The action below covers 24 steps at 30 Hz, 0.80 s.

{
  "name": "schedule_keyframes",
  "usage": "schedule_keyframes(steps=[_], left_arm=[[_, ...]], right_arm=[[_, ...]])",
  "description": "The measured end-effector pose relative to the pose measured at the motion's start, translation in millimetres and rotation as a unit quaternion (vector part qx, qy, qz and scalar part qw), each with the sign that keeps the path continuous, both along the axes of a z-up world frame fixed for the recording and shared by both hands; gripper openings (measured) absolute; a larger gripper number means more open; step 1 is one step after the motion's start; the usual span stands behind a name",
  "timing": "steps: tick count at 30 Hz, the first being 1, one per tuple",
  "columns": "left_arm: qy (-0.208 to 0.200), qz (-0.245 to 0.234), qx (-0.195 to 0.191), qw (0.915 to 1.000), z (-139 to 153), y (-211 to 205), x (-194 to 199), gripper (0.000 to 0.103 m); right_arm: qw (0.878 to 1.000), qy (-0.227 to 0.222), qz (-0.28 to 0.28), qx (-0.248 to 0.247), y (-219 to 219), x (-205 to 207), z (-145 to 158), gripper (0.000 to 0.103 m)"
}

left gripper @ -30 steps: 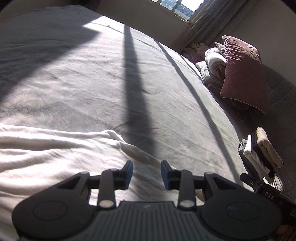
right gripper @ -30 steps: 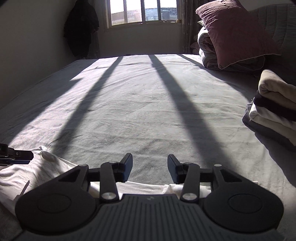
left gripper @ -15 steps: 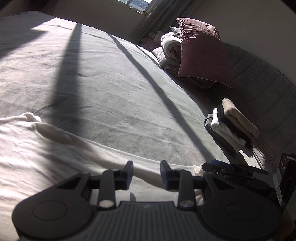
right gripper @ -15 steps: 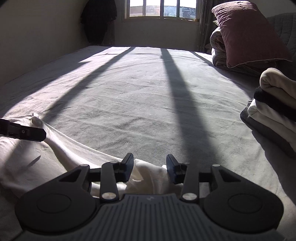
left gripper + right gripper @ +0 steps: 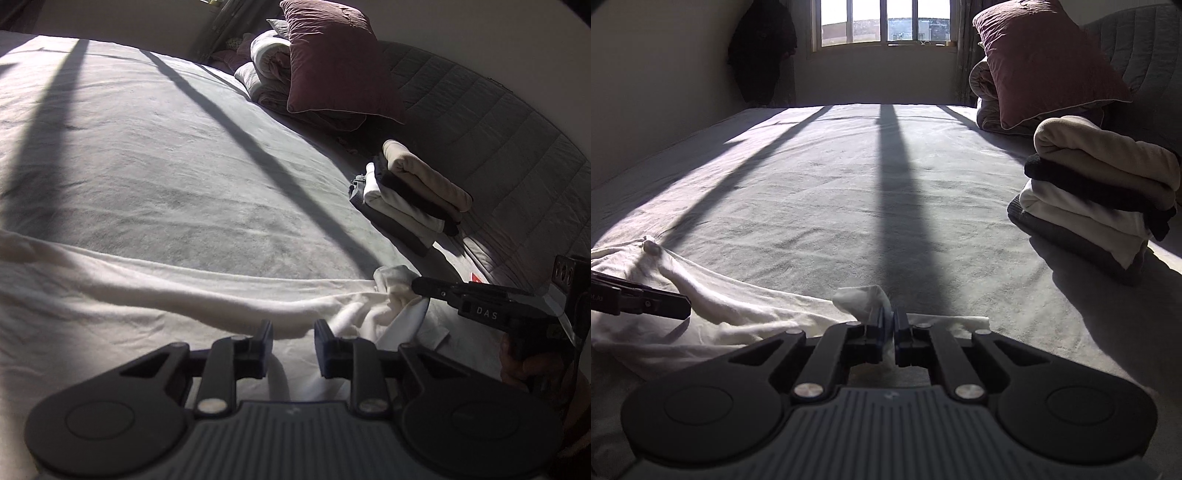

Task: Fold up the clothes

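R gripper (image 5: 889, 325) pinched tight on a bunched corner of the white garment (image 5: 738, 306), tuft poking up past the tips. L gripper (image 5: 293, 347) jaws closing, fabric ridge between the pads, not clamped yet. Garment lies spread across near edge of grey bed sheet (image 5: 871, 192). Farther right: folded clothes stack (image 5: 1100, 192), then maroon pillow (image 5: 1045, 62).

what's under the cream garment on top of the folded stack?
Under the cream garment: a black piece, a white one, then grey on the bed. Anything between the layers is covered.
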<state>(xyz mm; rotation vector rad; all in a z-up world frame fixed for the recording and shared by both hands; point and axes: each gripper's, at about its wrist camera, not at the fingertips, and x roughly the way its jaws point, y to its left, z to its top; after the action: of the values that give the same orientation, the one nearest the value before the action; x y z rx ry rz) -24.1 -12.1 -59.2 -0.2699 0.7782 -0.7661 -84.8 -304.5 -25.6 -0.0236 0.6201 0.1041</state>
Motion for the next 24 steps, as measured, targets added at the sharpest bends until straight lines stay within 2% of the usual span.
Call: schedule_keyframes(steps=[6, 13, 16, 18, 20, 21, 24], left_arm=[[-0.003, -0.032, 0.018, 0.9993, -5.7, -13.5, -4.4, 0.024], [-0.005, -0.046, 0.027, 0.9986, -7.7, -18.5, -4.5, 0.024], [-0.004, -0.044, 0.027, 0.9987, -7.0, -18.9, -4.1, 0.025], [-0.004, -0.041, 0.028, 0.9987, -6.0, -19.8, -3.7, 0.027], [-0.003, -0.039, 0.027, 0.9989, -5.8, -20.5, -3.4, 0.031], [-0.002, -0.037, 0.027, 0.9990, -5.7, -20.9, -3.3, 0.032], [-0.001, -0.036, 0.025, 0.9991, -4.9, -23.4, -3.1, 0.037]], right_arm=[[0.999, 0.025, 0.003, -0.038, -2.6, -13.7, -3.0, 0.005], [0.992, 0.107, -0.028, -0.054, -14.2, -16.2, -15.5, 0.004], [0.995, 0.094, -0.024, -0.035, -18.5, -18.6, -6.0, 0.006], [0.997, 0.066, -0.020, -0.022, -17.5, -18.6, 5.4, 0.019], [0.999, 0.041, -0.015, -0.011, -15.7, -16.6, 15.3, 0.025], [0.999, 0.036, -0.011, -0.007, -13.7, -12.5, 18.1, 0.031], [0.999, 0.037, -0.002, 0.007, -5.0, 5.9, 19.1, 0.034]])
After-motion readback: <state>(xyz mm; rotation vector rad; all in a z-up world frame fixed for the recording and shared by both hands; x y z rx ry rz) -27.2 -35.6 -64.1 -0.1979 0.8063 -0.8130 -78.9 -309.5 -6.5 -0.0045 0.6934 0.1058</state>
